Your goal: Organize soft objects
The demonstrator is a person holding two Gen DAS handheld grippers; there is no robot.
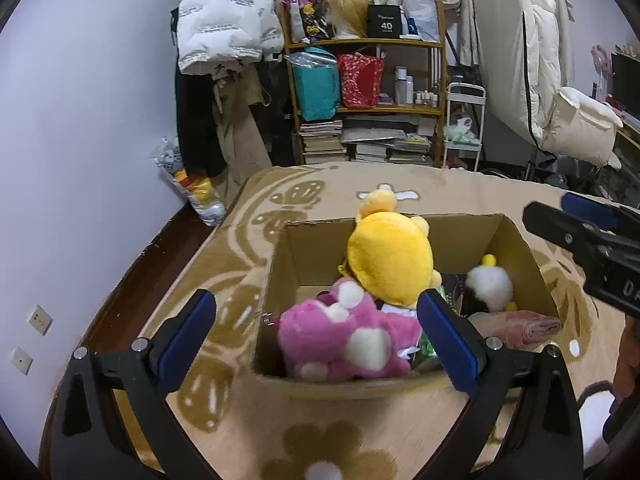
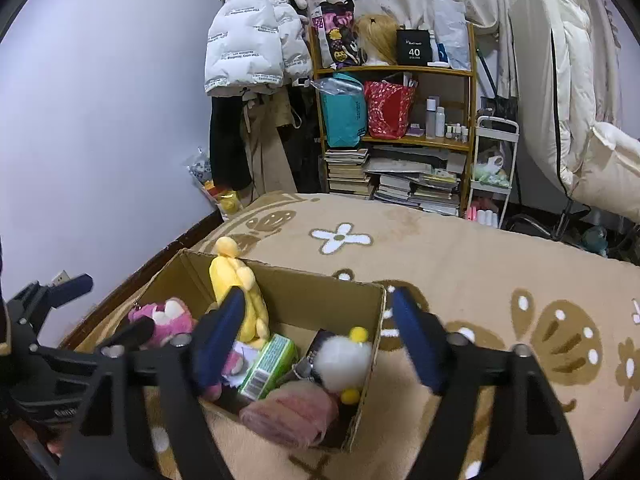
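Note:
A cardboard box [image 1: 280, 272] [image 2: 372, 320] stands on the beige flowered blanket. In it are a yellow plush [image 1: 390, 264] [image 2: 240, 292], a pink plush bear [image 1: 340, 336] [image 2: 164, 320], a white pompom toy [image 1: 490, 286] [image 2: 344, 360], a rolled pink cloth [image 1: 520, 328] [image 2: 292, 412] and a green packet [image 2: 268, 364]. My left gripper [image 1: 316, 340] is open and empty above the box's near side, over the pink bear. My right gripper [image 2: 320, 340] is open and empty above the box's right end; it shows in the left wrist view [image 1: 580, 232].
The blanket [image 2: 460, 264] covers a bed that reaches the white wall at the left. Beyond it stand a wooden shelf [image 1: 368, 80] with bags and books, hanging coats [image 1: 224, 20], a white cart [image 2: 492, 160] and folded bedding [image 1: 540, 60].

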